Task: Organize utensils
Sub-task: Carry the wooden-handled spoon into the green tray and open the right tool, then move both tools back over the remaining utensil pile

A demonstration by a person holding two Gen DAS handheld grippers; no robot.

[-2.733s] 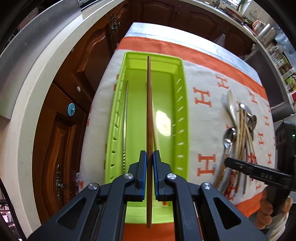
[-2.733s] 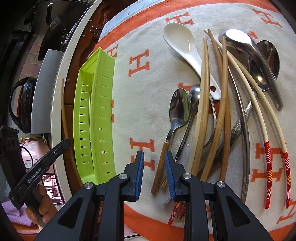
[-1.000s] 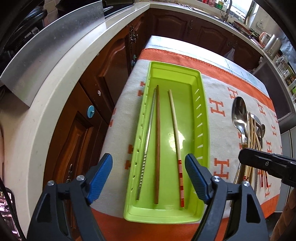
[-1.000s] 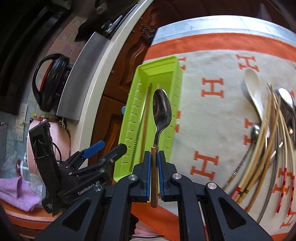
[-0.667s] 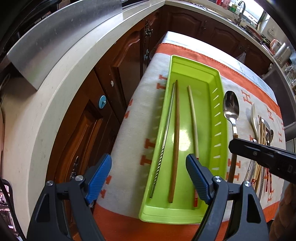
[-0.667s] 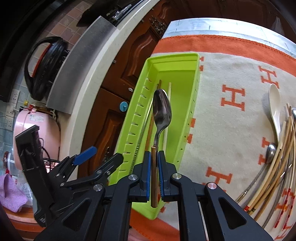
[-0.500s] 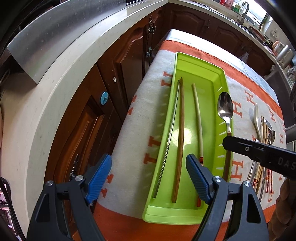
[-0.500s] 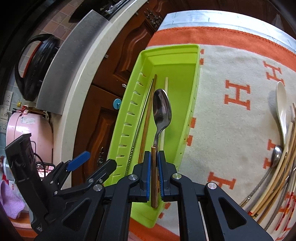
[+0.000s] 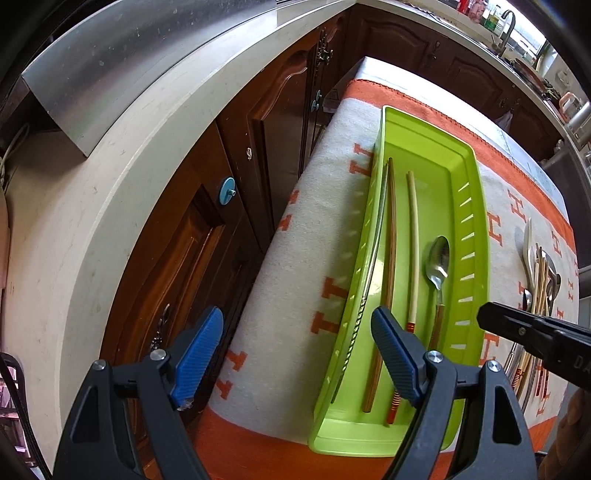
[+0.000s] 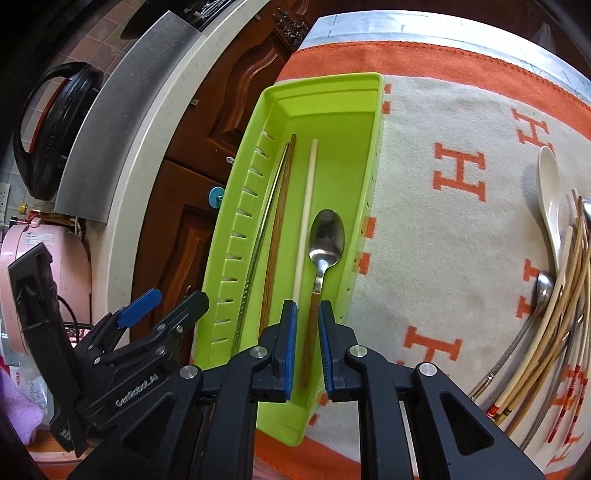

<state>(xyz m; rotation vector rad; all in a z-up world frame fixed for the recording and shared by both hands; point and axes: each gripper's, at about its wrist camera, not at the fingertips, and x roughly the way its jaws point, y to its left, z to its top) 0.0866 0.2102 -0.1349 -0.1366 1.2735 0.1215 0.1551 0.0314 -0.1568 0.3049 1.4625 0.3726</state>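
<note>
- Four utensils are shown in the green tray point(image 10: 373, 122); the spoon point(image 10: 325, 236) lies between the right claw point(image 10: 307, 343)'s opening pads, apparently released.
- Left claw point(image 9: 295, 350), beside the tray, is held wide and empty.
- Next, withdrawal toward the pile point(image 10: 554, 288) right of the tray is called for.

A cream blanket point(image 10: 443, 236) with orange H letters and an orange border is covering the tabletop point(image 10: 424, 29). Dark wooden cabinet doors point(image 9: 177, 258) are standing beside it, one wearing a round blue knob point(image 9: 226, 186). A pale curved counter point(image 9: 92, 192) is running above them. A pink appliance point(image 10: 55, 266) is sitting at the left.
</note>
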